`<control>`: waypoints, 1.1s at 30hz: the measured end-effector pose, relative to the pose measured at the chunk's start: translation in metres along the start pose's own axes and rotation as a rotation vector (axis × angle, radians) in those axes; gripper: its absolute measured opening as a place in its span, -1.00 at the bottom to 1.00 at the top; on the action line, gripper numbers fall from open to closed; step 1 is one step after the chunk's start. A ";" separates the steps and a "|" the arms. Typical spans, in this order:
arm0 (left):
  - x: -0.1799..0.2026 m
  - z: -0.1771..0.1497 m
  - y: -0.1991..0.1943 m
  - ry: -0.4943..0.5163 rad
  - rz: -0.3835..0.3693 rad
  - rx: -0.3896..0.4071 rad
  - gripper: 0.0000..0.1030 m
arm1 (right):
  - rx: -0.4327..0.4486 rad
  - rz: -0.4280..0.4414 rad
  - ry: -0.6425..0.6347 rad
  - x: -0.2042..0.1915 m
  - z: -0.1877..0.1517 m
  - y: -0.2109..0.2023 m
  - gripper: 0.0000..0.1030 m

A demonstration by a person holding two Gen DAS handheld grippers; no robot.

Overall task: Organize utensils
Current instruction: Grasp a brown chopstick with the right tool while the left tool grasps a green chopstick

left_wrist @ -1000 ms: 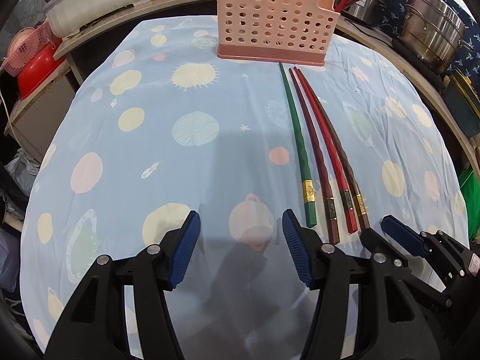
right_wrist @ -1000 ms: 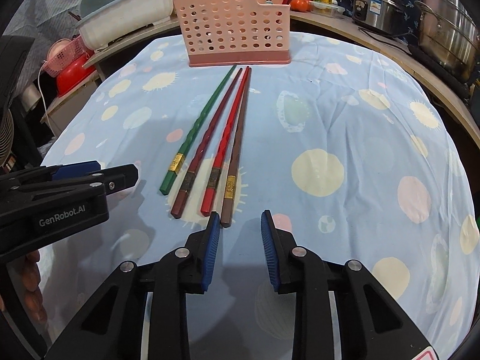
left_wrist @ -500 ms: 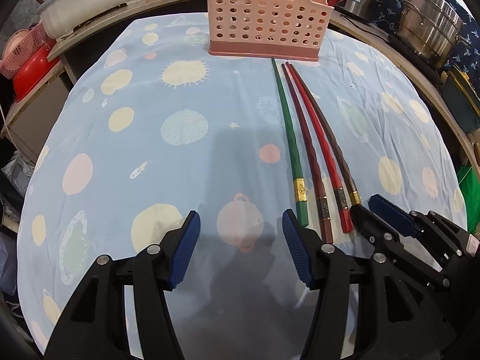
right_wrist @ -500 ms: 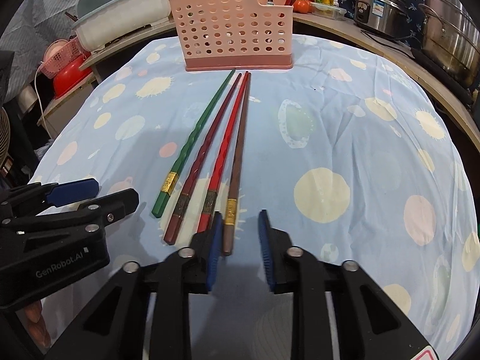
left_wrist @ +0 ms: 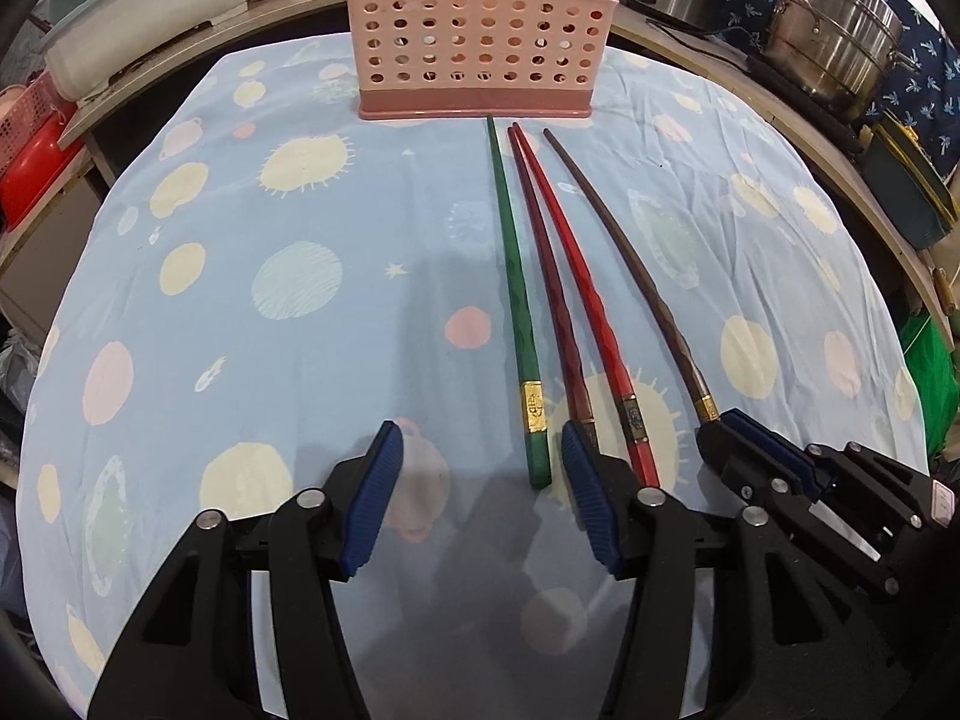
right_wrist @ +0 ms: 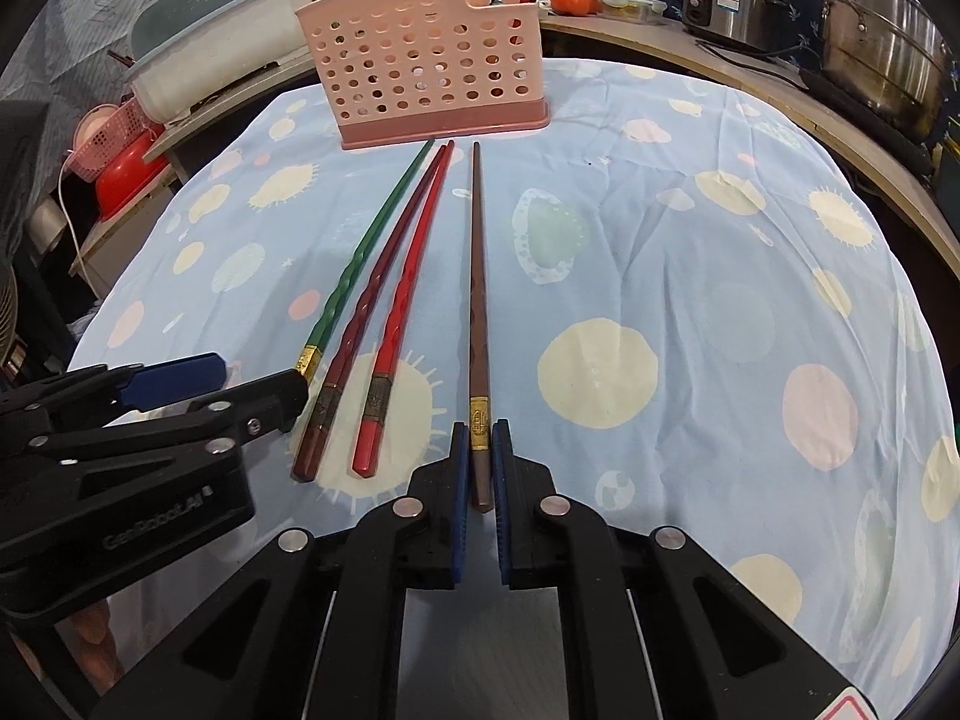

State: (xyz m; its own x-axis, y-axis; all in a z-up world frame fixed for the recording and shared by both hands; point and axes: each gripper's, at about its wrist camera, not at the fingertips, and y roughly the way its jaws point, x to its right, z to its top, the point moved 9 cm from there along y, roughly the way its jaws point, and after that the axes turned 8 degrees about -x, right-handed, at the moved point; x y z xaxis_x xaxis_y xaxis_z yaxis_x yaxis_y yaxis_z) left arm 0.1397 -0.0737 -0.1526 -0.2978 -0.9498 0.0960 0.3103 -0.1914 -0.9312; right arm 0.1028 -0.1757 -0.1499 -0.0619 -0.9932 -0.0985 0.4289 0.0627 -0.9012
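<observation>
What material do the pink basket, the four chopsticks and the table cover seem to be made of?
pink basket: likely moulded plastic, matte, with regular round holes.
green chopstick, dark red chopstick, red chopstick and brown chopstick: probably lacquered wood or resin; glossy, faceted, with a gold-coloured band, perhaps metal or foil.
table cover: thin woven fabric, matte, printed; it creases.

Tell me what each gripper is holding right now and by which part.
The right gripper has just closed on the brown chopstick, clamping its thick end near the gold band. The left gripper holds nothing; its jaws stand open around the green chopstick.
</observation>
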 end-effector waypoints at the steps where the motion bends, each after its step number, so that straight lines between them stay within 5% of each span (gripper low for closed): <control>1: 0.000 0.001 0.002 -0.002 0.001 -0.002 -0.07 | 0.000 0.001 0.001 0.000 0.000 0.000 -0.86; 11: -0.001 0.009 0.008 0.012 0.030 0.019 -0.23 | -0.001 0.002 0.002 0.001 0.000 0.000 -0.86; 19: -0.005 0.007 0.005 0.015 0.025 0.028 -0.84 | -0.001 0.006 0.004 0.000 -0.001 0.000 -0.86; 33: -0.011 -0.004 -0.018 -0.014 -0.023 0.046 -0.86 | 0.039 0.023 0.013 -0.001 -0.002 -0.024 -0.86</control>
State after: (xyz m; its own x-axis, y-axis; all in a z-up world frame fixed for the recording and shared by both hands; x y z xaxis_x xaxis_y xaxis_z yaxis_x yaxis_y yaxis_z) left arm 0.1343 -0.0589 -0.1385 -0.2923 -0.9485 0.1225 0.3448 -0.2240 -0.9115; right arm 0.0904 -0.1764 -0.1287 -0.0632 -0.9902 -0.1242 0.4647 0.0810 -0.8818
